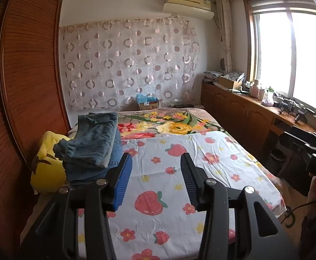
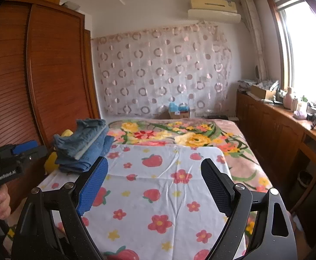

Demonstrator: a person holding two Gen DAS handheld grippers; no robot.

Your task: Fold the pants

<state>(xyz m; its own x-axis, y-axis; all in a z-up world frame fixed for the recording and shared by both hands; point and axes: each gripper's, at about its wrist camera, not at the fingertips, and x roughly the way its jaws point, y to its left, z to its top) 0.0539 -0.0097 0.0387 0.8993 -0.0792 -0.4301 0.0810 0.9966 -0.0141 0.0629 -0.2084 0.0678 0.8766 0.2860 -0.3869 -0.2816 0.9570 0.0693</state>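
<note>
A pile of folded blue denim pants lies at the far left of the bed, on the strawberry-print sheet. My left gripper hovers above the sheet just right of the pile, jaws apart with nothing between them. In the right wrist view the same pants pile sits at the left, and my right gripper stands wide open over the sheet, holding nothing. The left gripper's body shows at that view's left edge, held by a hand.
A yellow plush cushion lies left of the pants against a wooden wardrobe. A floral blanket covers the bed's far half. Wooden cabinets with clutter run under the window at the right. A cardboard box stands beyond the bed.
</note>
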